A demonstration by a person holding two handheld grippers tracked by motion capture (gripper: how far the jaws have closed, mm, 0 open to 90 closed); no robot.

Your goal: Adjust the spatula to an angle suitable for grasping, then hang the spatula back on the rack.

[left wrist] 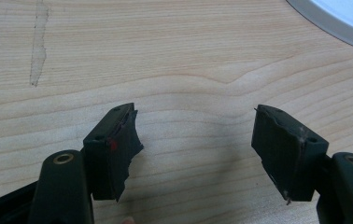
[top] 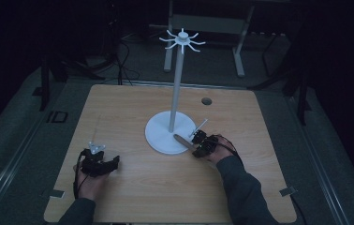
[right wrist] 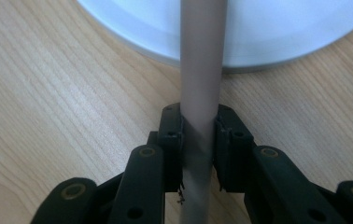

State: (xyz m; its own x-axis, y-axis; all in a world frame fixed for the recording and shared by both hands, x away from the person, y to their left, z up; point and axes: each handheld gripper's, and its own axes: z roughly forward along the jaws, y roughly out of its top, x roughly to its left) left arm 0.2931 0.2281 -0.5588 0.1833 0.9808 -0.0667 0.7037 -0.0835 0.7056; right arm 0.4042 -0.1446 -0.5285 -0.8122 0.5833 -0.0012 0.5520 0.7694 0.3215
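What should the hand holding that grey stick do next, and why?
Probably lift it a little. The right gripper is shut on the thin grey-brown rod, whose far end lies over the white round stand base, while the left gripper rests open on the light wooden table.

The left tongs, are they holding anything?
No, the left tongs stand wide open over the bare wooden table, with nothing between them.
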